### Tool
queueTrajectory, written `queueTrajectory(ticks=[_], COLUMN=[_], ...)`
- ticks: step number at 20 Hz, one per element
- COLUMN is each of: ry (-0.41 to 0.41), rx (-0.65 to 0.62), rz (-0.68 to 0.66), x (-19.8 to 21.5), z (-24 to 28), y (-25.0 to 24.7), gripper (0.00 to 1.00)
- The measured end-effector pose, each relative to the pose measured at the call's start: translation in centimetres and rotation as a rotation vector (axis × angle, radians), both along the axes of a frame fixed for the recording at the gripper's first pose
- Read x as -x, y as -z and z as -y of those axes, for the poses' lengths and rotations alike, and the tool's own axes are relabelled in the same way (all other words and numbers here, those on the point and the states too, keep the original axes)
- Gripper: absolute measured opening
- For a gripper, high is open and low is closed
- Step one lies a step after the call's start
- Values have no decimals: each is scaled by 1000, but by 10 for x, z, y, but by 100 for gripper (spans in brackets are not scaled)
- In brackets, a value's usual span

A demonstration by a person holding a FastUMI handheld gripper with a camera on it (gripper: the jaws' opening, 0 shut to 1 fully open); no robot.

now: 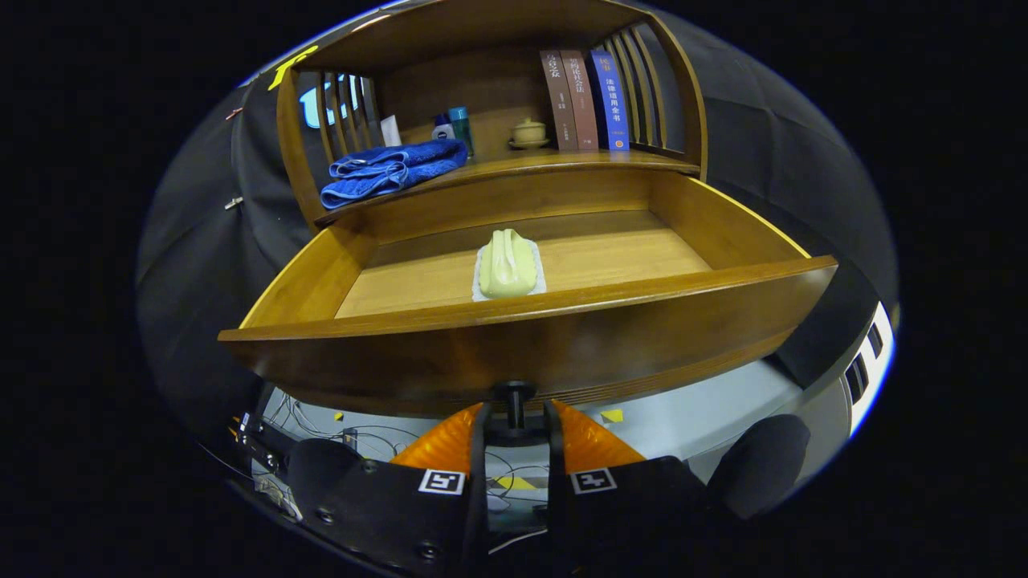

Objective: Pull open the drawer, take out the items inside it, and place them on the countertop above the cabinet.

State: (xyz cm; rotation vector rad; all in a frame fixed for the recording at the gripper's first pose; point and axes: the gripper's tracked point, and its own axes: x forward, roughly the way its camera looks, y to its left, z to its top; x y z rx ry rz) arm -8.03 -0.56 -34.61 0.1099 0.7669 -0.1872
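While our gripper (514,417) pinches the drawer knob (514,395) with both fingers pressed on its stem, we should ease off squarely, lift over the front edge of the drawer (530,321), and reach the pale green pouch (507,263) lying just behind that edge, mid-width.

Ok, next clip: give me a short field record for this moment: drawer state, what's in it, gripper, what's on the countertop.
drawer: pulled open, well out of the cabinet
drawer contents: one pale green pouch on a white mat, near the front wall
gripper: fingers closed on the dark drawer knob under the front panel
countertop: blue towel, bottles, small lidded pot, three upright books
task stage: drawer open, pouch not yet taken out
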Motion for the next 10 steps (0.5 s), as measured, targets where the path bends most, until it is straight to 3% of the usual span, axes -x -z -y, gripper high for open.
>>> queueTrajectory(ticks=[3,5,8,10], ry=[9,15,9,-3], rx=[1,11,20,3], rz=[43,108,174,215], x=[2,4,-3,-17], z=[-1,-2,-5,-10], y=[-15,-48,-88,-116], gripper=[50,52,82,87])
